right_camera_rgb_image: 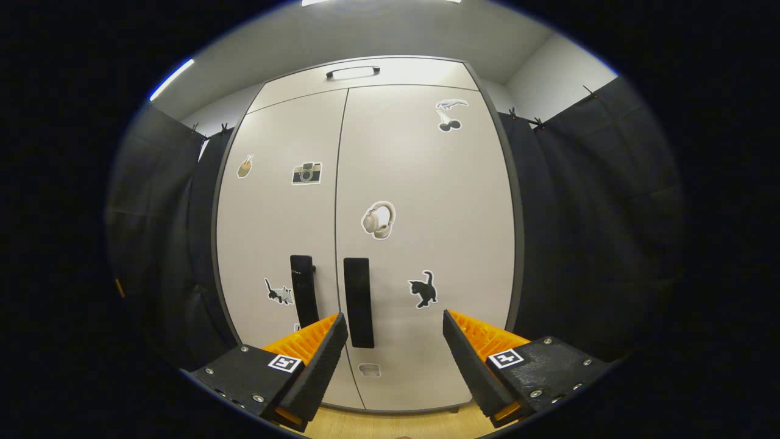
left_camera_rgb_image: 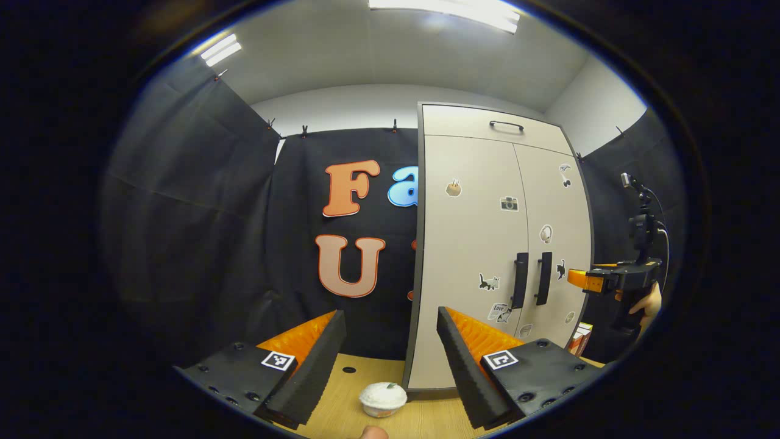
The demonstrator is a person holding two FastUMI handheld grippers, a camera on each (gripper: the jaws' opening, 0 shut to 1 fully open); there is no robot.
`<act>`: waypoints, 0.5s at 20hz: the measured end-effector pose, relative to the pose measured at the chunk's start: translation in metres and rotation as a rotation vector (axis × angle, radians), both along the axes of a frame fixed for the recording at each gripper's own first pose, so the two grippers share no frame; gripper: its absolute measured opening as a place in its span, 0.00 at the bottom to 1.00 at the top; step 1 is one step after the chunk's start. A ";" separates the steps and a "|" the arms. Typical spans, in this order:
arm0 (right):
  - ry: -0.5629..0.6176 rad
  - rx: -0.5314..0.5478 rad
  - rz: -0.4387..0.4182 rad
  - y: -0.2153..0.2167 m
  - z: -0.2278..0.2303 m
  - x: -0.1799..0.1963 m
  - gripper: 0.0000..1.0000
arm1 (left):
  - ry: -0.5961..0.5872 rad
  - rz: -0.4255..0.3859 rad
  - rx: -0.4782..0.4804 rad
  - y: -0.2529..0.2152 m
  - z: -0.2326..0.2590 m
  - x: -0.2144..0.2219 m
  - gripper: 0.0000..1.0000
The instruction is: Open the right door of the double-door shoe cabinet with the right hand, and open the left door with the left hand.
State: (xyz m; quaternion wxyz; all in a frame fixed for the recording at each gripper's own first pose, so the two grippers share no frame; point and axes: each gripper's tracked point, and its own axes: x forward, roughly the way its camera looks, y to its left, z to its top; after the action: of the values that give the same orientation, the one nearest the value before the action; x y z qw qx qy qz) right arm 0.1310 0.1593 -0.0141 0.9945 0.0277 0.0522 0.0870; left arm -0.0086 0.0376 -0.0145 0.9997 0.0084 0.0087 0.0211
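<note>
right door handle [right_camera_rgb_image: 358, 302] upright, just left of centre ahead | right gripper [right_camera_rgb_image: 395, 341] nearer, fingers open | left gripper [left_camera_rgb_image: 391, 341] open (farther back)

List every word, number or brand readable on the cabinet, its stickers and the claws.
No text can be read.
Small sticker low on the pale grey double-door shoe cabinet: some lettering, too blurred to read.
Square black-and-white marker on the right claw: a pattern, no words.
</note>
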 end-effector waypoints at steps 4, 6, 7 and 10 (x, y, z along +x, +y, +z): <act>0.008 -0.005 -0.017 0.015 -0.008 0.028 0.90 | 0.013 0.018 0.007 0.011 -0.007 0.002 0.97; 0.021 0.012 -0.011 0.024 -0.012 0.040 0.85 | 0.020 0.017 0.000 0.015 -0.011 0.003 0.97; 0.031 0.025 0.009 0.032 -0.015 0.044 0.83 | 0.023 0.013 -0.009 0.016 -0.013 0.004 0.96; 0.047 0.002 0.014 0.043 -0.022 0.057 0.74 | 0.025 0.021 -0.013 0.023 -0.017 0.007 0.97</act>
State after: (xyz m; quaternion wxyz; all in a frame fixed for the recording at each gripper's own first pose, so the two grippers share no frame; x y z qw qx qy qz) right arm 0.1881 0.2027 -0.0362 0.9923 0.0304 0.0754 0.0935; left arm -0.0017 0.0608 -0.0314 0.9993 0.0023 0.0216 0.0316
